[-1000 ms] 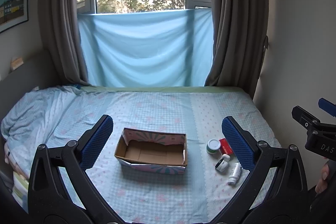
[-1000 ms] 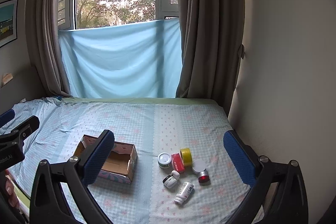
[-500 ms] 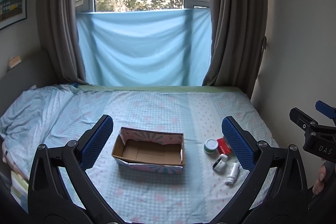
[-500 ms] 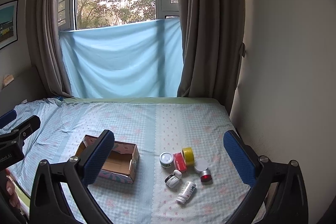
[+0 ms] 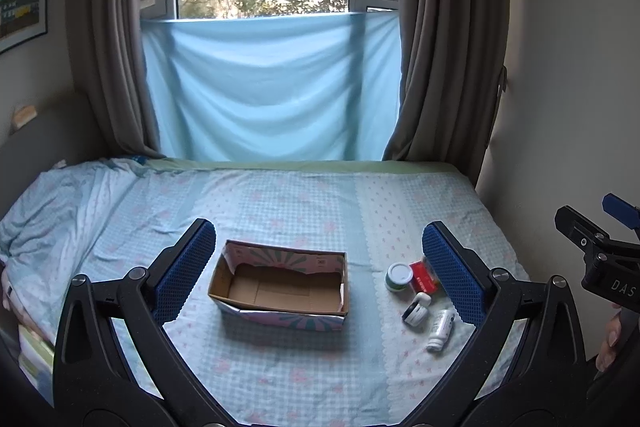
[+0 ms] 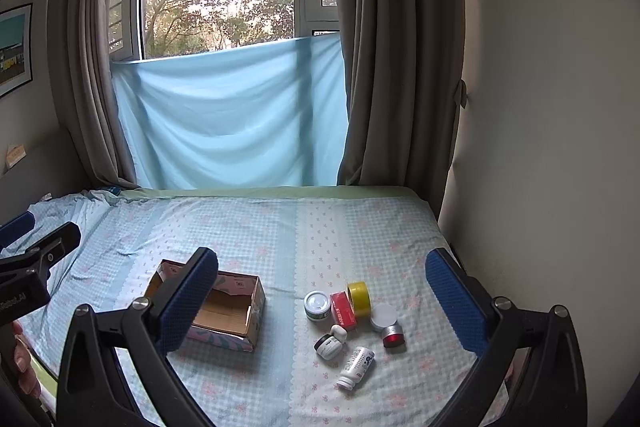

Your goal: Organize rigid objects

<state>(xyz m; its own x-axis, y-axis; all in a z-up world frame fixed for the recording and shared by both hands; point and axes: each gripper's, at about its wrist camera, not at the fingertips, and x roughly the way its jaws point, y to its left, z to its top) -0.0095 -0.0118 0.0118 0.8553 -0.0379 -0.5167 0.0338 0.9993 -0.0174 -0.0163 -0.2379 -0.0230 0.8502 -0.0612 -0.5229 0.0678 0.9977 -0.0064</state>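
Bed (image 6: 248, 227) in checked blue sheet is carrying all items. Cardboard box (image 5: 280, 285), open-topped and holding nothing, is sitting left of centre. To its right 1 cluster is lying together: green-sided jar (image 6: 317, 305), red carton (image 6: 343, 311) touching it, yellow tape roll (image 6: 359, 299) standing on edge behind, white-lidded jar (image 6: 383, 315), red-and-silver pot (image 6: 393, 335), small dark-banded bottle (image 6: 330, 343) and white pill bottle (image 6: 356, 367), the last 2 lying on their sides. Left gripper (image 5: 320, 279) is hovering with jaws spread wide, framing the box, gripping nothing. Right gripper (image 6: 320, 303) is hovering likewise wide apart, cluster showing between its blue pads (image 6: 454, 303), holding nothing.
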